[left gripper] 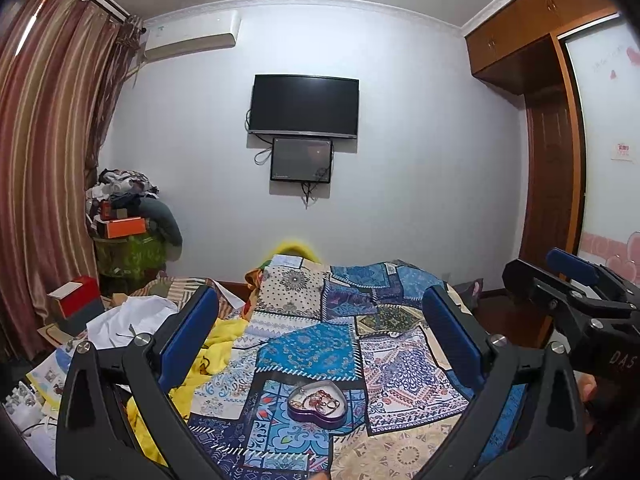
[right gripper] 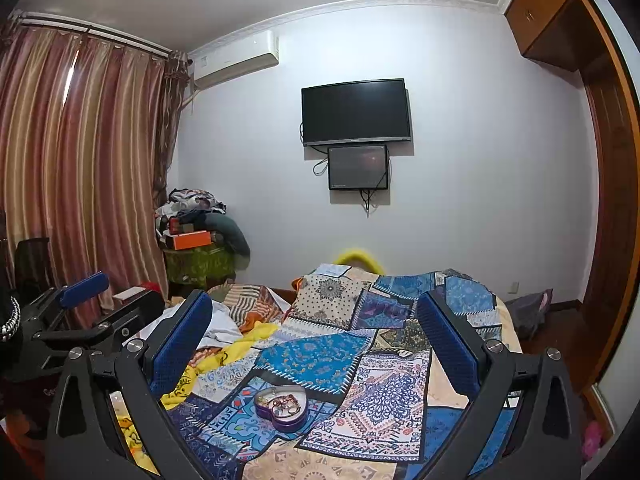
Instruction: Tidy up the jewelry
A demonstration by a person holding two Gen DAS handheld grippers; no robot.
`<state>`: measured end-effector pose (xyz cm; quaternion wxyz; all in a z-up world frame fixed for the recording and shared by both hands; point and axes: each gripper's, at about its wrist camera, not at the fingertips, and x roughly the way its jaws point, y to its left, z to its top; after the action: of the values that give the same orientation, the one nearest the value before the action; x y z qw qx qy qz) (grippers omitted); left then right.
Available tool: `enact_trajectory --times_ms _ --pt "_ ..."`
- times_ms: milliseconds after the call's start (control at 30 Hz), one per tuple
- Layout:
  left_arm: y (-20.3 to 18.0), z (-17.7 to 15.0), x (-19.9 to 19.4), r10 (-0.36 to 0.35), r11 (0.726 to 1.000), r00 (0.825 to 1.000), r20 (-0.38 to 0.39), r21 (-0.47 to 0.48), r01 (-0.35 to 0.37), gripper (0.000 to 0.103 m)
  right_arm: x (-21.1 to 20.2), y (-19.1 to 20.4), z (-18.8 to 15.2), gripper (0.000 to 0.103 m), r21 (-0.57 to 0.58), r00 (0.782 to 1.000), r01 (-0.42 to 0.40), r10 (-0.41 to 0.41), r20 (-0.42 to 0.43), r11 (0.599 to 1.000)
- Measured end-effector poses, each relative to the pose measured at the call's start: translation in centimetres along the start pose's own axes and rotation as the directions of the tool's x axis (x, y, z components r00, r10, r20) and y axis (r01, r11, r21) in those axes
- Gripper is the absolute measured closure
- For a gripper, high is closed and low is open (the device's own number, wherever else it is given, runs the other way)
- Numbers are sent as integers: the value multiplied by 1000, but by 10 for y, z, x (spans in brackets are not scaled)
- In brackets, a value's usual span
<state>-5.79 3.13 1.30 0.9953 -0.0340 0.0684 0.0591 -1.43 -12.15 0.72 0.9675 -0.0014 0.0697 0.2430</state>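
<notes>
Purple heart tin [left gripper: 318,404]; blue patchwork quilt [left gripper: 316,352]

Ahead of you, a dark television [left gripper: 304,105] hangs on the pale wall, a smaller screen [left gripper: 301,160] just beneath it with cables trailing below. An air conditioner [left gripper: 192,36] sits high near striped curtains [left gripper: 44,160] to your left. A patchwork quilt [left gripper: 312,320] covers the bed beside yellow cloth [left gripper: 216,344]; clothes and an orange box [left gripper: 125,227] pile in the corner. A wooden wardrobe [left gripper: 520,32] stands right.
</notes>
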Motion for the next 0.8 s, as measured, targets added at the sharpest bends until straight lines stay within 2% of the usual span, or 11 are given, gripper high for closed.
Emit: enact_trajectory --times_ms 800 --pt "1 -5 6 2 1000 1000 -4 7 -1 1 5 -2 -1 1 11 1000 3 -3 -15 1000"
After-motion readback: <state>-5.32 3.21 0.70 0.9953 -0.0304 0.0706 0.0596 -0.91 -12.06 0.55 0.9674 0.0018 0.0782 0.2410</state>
